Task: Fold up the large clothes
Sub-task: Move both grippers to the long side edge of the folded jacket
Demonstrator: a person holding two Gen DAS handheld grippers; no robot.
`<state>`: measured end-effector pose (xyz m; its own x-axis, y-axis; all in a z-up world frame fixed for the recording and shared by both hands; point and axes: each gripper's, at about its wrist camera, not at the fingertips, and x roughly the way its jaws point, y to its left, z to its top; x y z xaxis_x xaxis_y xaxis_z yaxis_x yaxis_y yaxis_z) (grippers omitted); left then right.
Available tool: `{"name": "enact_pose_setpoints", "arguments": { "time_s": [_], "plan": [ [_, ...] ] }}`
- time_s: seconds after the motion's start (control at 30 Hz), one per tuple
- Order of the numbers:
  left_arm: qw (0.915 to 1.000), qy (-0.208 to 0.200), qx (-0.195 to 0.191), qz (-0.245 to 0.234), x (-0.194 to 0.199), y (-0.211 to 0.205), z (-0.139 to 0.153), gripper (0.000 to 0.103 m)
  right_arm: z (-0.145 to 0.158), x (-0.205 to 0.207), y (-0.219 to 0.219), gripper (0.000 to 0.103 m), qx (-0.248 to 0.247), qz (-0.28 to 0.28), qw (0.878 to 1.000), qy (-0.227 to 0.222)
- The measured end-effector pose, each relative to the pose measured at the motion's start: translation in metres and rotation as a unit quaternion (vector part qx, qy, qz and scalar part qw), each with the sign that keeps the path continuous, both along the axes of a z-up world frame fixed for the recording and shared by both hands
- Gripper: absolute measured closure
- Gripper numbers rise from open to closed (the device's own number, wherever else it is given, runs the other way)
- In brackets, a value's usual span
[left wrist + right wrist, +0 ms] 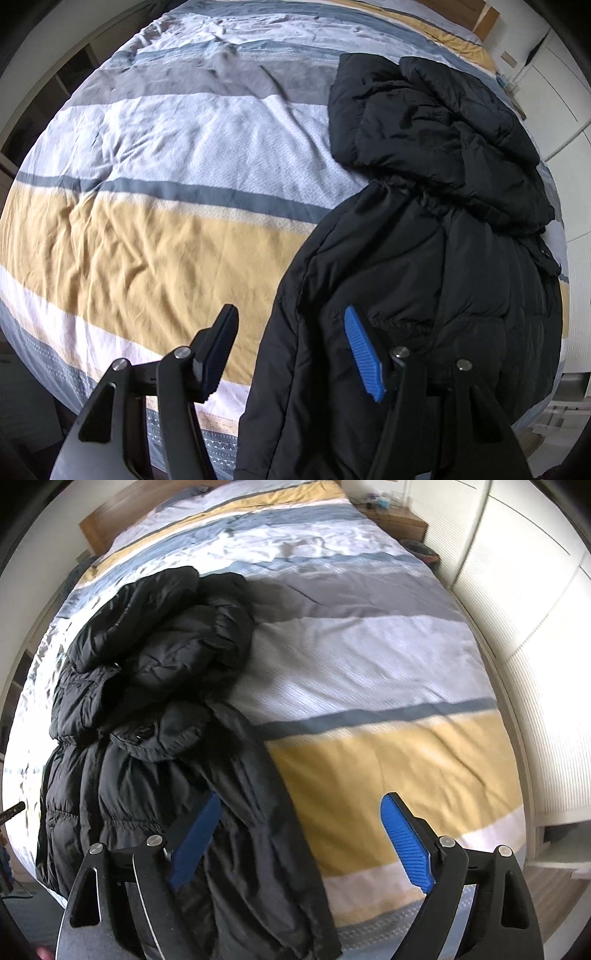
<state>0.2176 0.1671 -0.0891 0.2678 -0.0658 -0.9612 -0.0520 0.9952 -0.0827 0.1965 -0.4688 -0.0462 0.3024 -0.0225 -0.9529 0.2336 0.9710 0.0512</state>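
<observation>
Left wrist view: left tongs (291, 328) spread apart, released, above black puffer jacket (424, 240) lying on striped bed (147, 229). Right tongs (301, 812) likewise released.

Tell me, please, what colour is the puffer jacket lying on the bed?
Black all over; the puffer jacket shows best in the left wrist view.

A wide bed (155, 147) fills most of both views, covered by a rumpled duvet (369, 657) striped in white, grey, slate blue and mustard yellow. A wooden headboard (107, 520) stands at the far end against a pale wall. Beside it sits a wooden nightstand (400, 520) with small items on top, too blurred to identify. White ribbed wardrobe doors (535, 635) run along one side of the bed. Soft daylight brightens the bedding, strongest on the white stripes.
</observation>
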Motion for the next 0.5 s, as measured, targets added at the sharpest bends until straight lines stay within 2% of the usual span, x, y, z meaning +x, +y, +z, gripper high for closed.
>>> {"name": "enact_pose_setpoints", "arguments": {
  "time_s": [0.23, 0.5],
  "plan": [
    [0.9994, 0.002, -0.027, 0.023, -0.009, 0.009, -0.017, 0.045, -0.026, -0.018, 0.0, 0.01, 0.03, -0.004, 0.999, 0.03],
    [0.9959, 0.041, -0.056, 0.057, -0.03, 0.021, -0.05, 0.045, -0.075, -0.042, 0.023, 0.01, 0.067, 0.007, 0.994, 0.089]
  ]
}}
